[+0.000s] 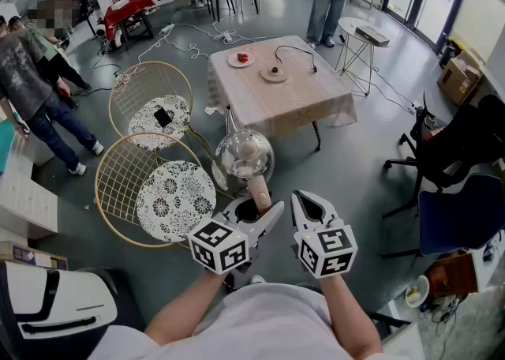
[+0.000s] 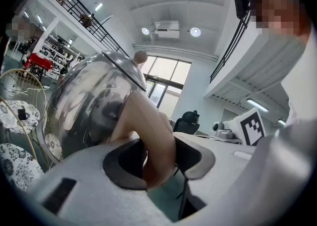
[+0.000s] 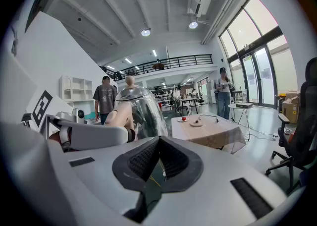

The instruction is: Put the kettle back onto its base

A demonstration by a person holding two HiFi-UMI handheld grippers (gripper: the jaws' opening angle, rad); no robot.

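The kettle (image 1: 246, 153) is a clear, rounded jug with a tan handle (image 1: 259, 191) and a tan knob on its lid. It hangs over the floor in front of me. My left gripper (image 1: 256, 210) is shut on the handle. In the left gripper view the handle (image 2: 148, 136) runs between the pads, with the kettle body (image 2: 94, 101) beyond. My right gripper (image 1: 312, 208) is beside it, shut and holding nothing; its pads meet in the right gripper view (image 3: 158, 158). The round tan base (image 1: 274, 74) with a black cord lies on the cloth-covered table (image 1: 316, 102) ahead.
A small plate with something red (image 1: 241, 58) sits on the table near the base. Two round wire chairs with patterned cushions (image 1: 170, 196) (image 1: 158, 118) stand at the left. Black office chairs (image 1: 458, 153) are at the right. A side table (image 1: 363, 35), people and floor cables are farther off.
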